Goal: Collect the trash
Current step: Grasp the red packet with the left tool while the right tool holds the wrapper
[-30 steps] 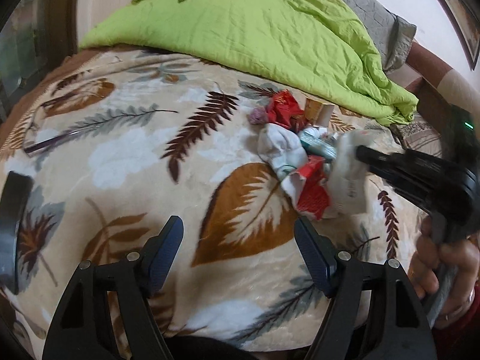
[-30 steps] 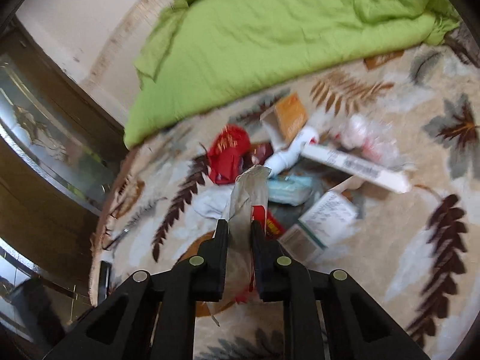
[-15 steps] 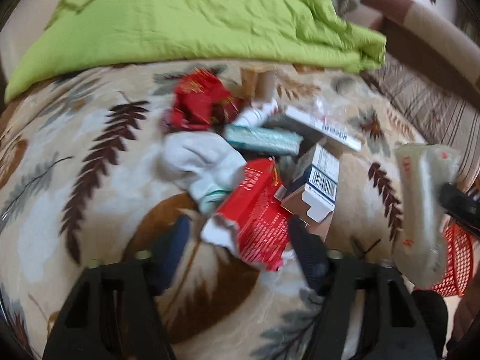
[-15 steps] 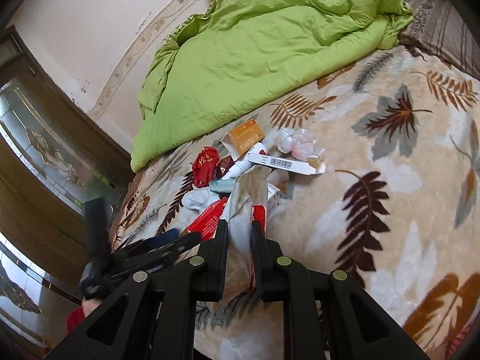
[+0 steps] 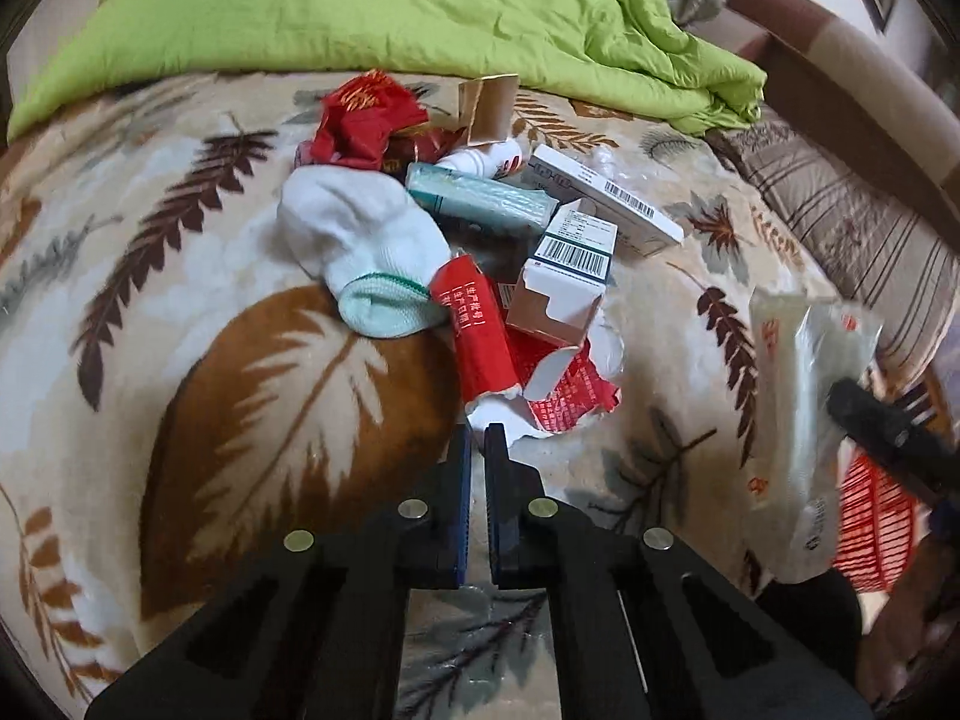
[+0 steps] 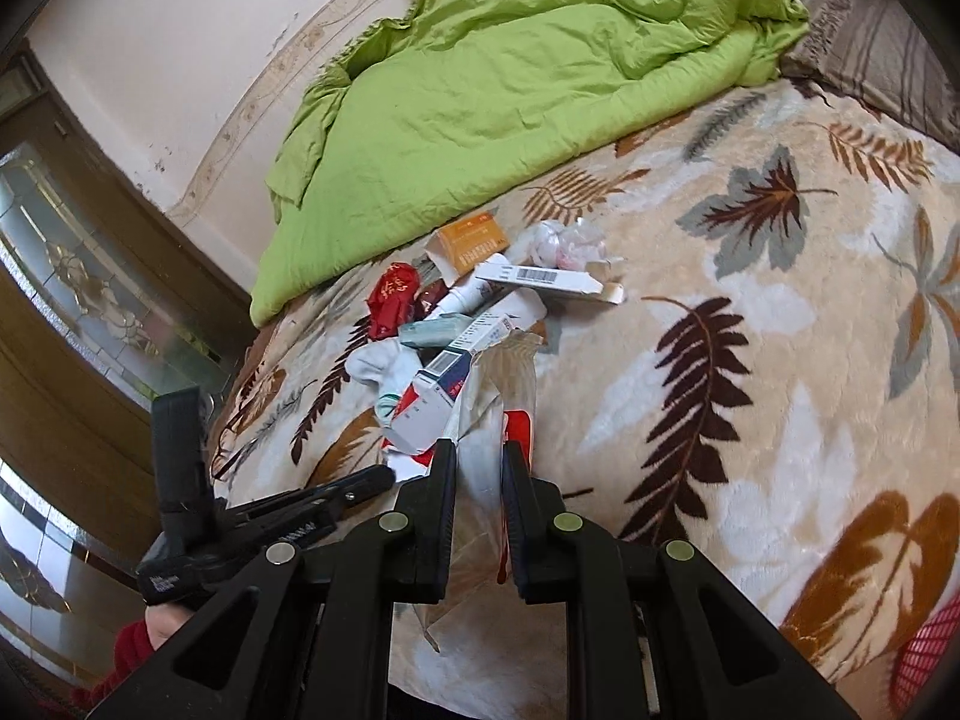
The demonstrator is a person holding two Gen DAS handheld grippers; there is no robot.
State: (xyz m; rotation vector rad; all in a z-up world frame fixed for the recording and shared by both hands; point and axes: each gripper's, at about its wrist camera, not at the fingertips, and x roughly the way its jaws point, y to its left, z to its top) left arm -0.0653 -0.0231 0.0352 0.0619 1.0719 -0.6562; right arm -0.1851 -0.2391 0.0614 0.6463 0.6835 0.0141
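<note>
A trash pile lies on the leaf-print blanket [image 5: 252,372]: a white sock [image 5: 360,240], a crumpled red bag [image 5: 366,120], a teal packet [image 5: 480,198], barcoded white boxes [image 5: 570,276] and a torn red wrapper [image 5: 480,336]. My left gripper [image 5: 478,438] is shut on the red wrapper's white torn edge at the pile's near side; the right wrist view shows its fingertips [image 6: 384,474] there too. My right gripper [image 6: 478,450] is shut on a clear plastic wrapper [image 6: 498,396], which hangs at the right [image 5: 804,420] above a red mesh basket [image 5: 870,528].
A rumpled green duvet [image 5: 390,6] covers the far half of the bed. A striped pillow [image 5: 840,210] lies at the right. The red basket's rim [image 6: 930,648] sits off the bed's near edge. A glass-panelled wooden door [image 6: 90,300] stands to the left.
My left gripper moved forward to the pile and went from open to shut on the red wrapper's edge. The right gripper drew back from the pile, still holding the clear wrapper.
</note>
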